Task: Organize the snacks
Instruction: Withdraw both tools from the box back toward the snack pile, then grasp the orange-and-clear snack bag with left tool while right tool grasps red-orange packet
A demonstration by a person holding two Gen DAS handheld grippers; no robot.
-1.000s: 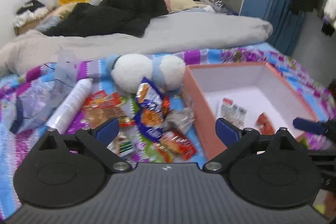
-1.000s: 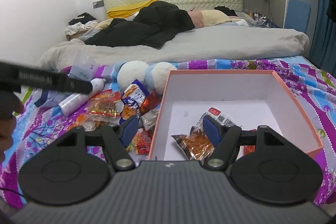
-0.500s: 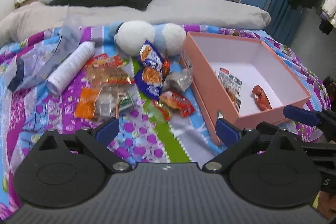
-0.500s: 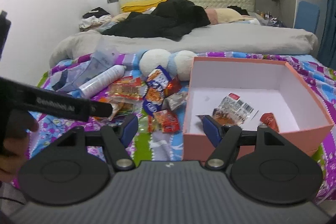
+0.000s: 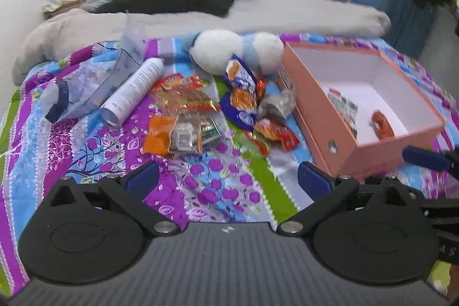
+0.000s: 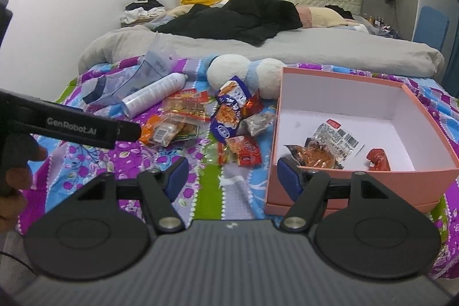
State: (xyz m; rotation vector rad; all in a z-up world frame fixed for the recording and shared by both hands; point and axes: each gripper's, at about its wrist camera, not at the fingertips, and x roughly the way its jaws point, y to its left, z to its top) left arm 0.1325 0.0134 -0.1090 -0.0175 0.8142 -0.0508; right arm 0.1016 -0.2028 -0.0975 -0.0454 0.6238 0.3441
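Your left gripper and right gripper both hang released and empty over bare patterned bedspread at the near edge. The snack packets lie heaped farther in, just left of the pink box, which holds three packets.

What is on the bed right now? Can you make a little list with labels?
place: bed with a flowery purple blanket
box: pink box, open, on the right
in the box: clear snack packet and small red packet
outside the box: snack pile on the blanket, left of the box
other things: white spray can, white and blue plush toy
left gripper: open, empty
right gripper: open, empty
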